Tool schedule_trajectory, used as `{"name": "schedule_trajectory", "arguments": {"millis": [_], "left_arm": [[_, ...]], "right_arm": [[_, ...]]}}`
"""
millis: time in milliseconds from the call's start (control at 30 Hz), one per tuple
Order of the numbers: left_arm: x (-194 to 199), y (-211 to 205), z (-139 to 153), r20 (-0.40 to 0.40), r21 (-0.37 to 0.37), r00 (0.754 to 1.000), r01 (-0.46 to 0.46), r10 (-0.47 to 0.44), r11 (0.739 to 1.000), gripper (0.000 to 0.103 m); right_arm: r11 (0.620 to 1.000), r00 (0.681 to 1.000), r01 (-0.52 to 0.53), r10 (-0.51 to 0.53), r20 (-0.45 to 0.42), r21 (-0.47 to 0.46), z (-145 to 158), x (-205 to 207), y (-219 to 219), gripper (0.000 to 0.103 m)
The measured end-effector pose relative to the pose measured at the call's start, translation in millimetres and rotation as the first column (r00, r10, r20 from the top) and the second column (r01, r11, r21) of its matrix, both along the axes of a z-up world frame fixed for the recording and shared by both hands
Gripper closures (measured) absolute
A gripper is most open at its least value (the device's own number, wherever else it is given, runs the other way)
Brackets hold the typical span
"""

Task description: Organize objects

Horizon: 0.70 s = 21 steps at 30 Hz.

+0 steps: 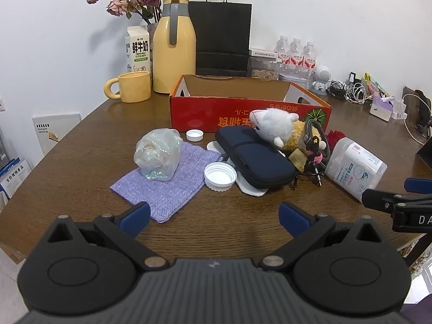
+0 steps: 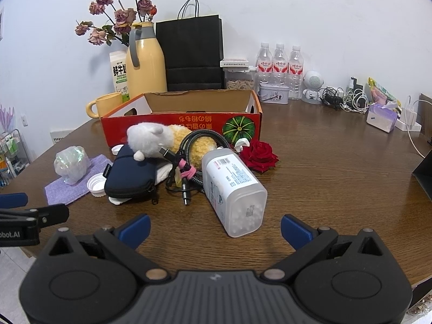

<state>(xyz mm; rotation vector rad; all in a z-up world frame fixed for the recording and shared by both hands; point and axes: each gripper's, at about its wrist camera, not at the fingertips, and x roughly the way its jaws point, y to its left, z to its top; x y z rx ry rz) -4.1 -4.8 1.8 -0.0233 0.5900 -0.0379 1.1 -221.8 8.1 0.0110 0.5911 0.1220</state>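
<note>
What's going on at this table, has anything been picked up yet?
Nothing is picked up yet. A person holds two claws over a wooden table; the left claw and right claw are both open and empty. A pile waits in front of an open red box: a wrapped bundle on a purple cloth, two white caps, a dark pouch, a plush toy, a cable, a swab box lying on its side and a red rose. The box looks empty from here.

White wall, brown wooden table
</note>
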Motion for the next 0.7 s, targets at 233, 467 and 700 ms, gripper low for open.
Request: {"name": "schedule_trajectory", "arguments": {"millis": [233,467,700], "left_arm": [[-1.4,-0.5,1.9,0.015,0.000,1.000,0.000,0.000,1.000,0.000],[-2.0,-0.6,2.4,0.017,0.000,1.000,0.000,0.000,1.000,0.000],[-2.1,-1.3,1.7,0.013,-0.001,1.000,0.005,-0.005,1.000,0.000]], "right_arm": [[1.000,1.000,-0.001,0.001,0.003,0.002,0.2,-0.7,-0.6,0.000],[1.000,1.000,-0.001,0.001,0.004,0.002,0.6,-0.9,-0.7,0.000],[1.000,1.000,-0.003,0.003,0.008,0.005,1.8,-2.9,-1.9,0.000]]}}
